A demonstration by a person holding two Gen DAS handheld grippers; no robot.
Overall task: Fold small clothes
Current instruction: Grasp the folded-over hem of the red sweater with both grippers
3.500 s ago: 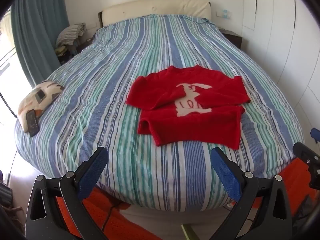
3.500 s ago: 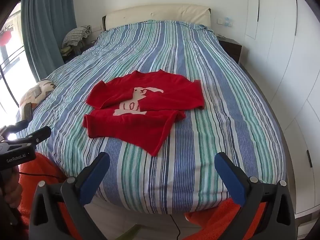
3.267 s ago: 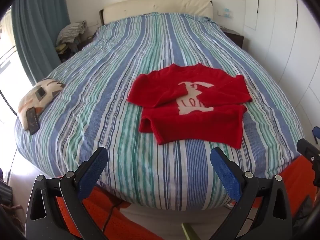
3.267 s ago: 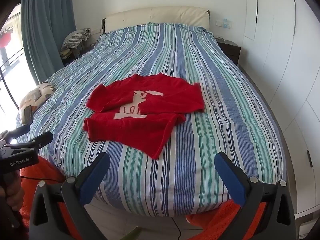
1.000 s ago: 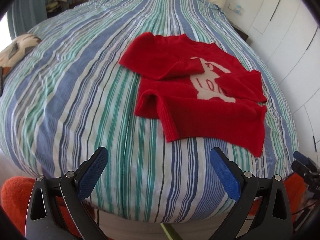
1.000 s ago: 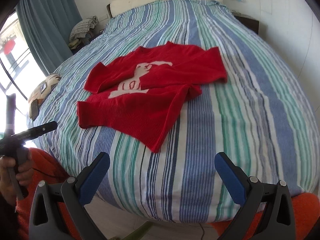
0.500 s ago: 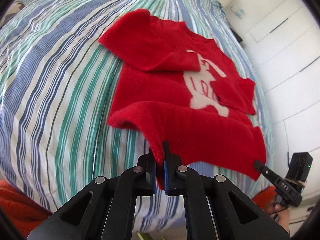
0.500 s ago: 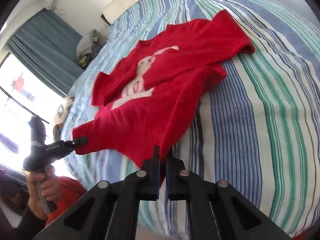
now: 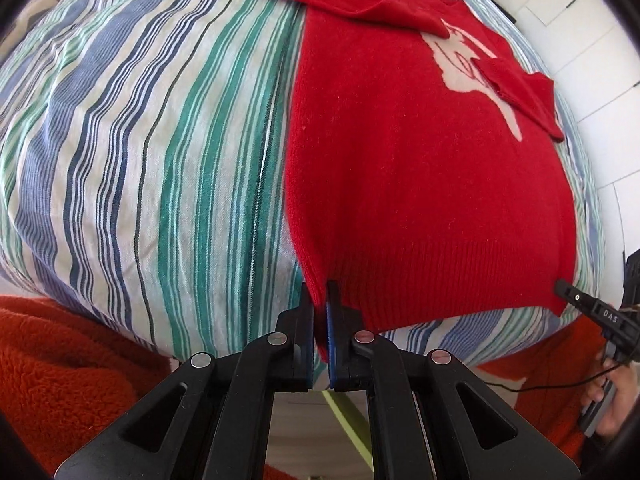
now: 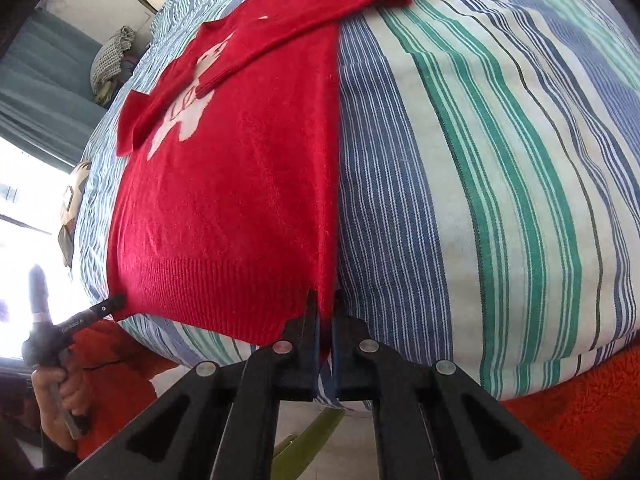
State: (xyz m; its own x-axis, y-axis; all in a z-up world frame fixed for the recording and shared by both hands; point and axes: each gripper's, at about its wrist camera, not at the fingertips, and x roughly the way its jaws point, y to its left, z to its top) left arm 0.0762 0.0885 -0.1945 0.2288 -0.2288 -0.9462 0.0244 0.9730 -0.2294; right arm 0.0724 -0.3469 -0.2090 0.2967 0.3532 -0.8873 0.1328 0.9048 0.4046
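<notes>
A small red sweater (image 9: 420,184) with a pale animal figure lies front up on the striped bed, both sleeves folded across the chest. It also shows in the right wrist view (image 10: 240,184). My left gripper (image 9: 320,312) is shut on the hem's left corner. My right gripper (image 10: 326,316) is shut on the hem's right corner. The hem is stretched taut between them at the bed's near edge. Each gripper shows in the other's view, the right one (image 9: 568,292) and the left one (image 10: 114,302).
The striped bedspread (image 9: 140,140) covers the bed. An orange fleece garment (image 9: 60,360) is below the bed edge. A patterned cushion (image 10: 74,196) lies at the bed's left side. Folded clothes (image 10: 110,56) and a curtain are at the far left.
Both grippers closed on the sweater's hem corners half a second ago and have since pulled the lower half flat toward the bed's near edge, taking out the crumpled fold.
</notes>
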